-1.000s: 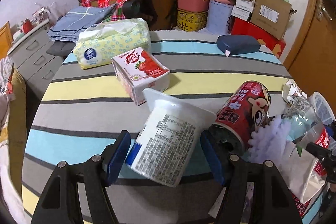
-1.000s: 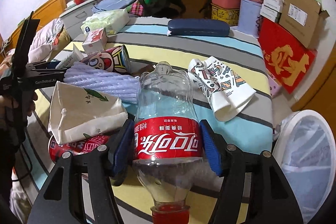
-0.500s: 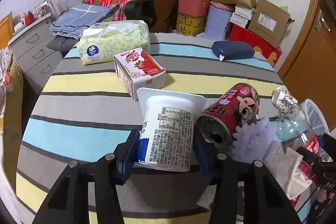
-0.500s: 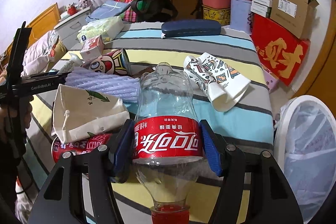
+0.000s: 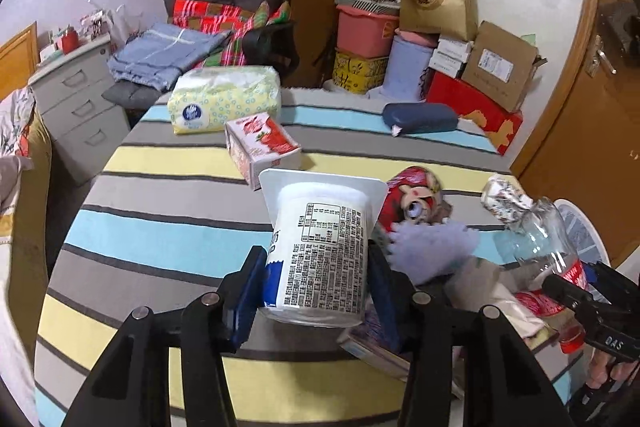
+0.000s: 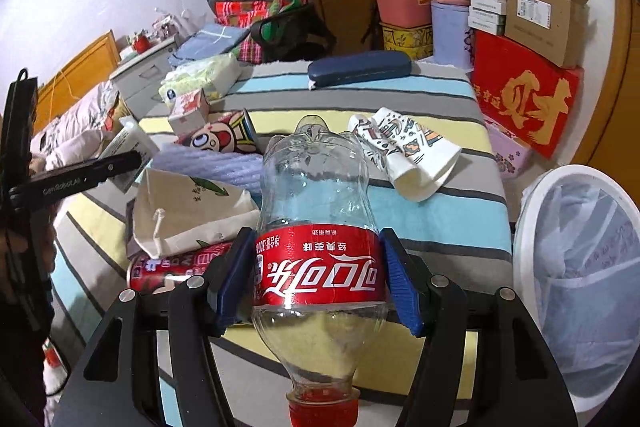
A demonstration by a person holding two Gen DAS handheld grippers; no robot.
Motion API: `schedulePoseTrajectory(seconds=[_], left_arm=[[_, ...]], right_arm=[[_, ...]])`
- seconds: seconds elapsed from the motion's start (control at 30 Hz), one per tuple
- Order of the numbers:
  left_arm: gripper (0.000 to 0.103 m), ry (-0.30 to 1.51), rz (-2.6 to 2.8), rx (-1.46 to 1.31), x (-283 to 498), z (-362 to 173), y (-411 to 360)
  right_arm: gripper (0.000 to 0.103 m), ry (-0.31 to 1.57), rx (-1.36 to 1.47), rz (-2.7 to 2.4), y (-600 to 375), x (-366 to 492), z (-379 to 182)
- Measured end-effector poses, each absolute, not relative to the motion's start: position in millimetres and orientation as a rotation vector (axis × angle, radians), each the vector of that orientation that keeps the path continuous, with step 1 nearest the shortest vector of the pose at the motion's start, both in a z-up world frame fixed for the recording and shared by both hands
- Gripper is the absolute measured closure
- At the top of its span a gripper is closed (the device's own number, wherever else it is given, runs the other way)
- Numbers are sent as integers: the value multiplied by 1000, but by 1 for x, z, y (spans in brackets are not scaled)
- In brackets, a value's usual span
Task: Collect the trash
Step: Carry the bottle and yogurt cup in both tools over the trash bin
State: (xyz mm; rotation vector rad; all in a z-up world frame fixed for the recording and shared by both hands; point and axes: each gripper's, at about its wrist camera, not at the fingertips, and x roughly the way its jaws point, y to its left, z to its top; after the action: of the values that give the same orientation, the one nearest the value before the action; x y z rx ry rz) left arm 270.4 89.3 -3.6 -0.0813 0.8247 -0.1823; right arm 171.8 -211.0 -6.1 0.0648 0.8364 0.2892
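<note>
At lower centre of each wrist view, both pick-ups look done: the left gripper (image 5: 316,291) clamps the white yogurt cup (image 5: 320,251), the right gripper (image 6: 318,277) pinches the upside-down cola bottle (image 6: 320,227), so next should come carrying them to the white mesh bin (image 6: 580,267) at right.

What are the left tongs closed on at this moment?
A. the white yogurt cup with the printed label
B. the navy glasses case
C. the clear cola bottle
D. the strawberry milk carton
A. In the left wrist view the left tongs press both blue pads against the white yogurt cup; the cola bottle is in the right tongs.
</note>
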Motion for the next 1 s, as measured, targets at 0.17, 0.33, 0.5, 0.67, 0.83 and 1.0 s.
schedulePoseTrajectory(seconds=[0.17, 0.33, 0.5, 0.67, 0.83, 1.0], left_arm=[[53, 783, -215, -88, 253, 15, 76], [53, 739, -255, -68, 238, 35, 53], [53, 706, -306, -55, 226, 51, 26], [53, 687, -365, -35, 215, 60, -9], [53, 683, -431, -29, 208, 64, -47], [53, 694, -500, -20, 205, 63, -90]], right_arm=[[39, 806, 85, 283, -216, 164, 1], [39, 775, 110, 260, -226, 156, 9], [39, 744, 133, 225, -242, 149, 17], [39, 719, 152, 184, -259, 140, 24], [39, 704, 173, 131, -284, 132, 27], [39, 698, 183, 64, -309, 124, 28]])
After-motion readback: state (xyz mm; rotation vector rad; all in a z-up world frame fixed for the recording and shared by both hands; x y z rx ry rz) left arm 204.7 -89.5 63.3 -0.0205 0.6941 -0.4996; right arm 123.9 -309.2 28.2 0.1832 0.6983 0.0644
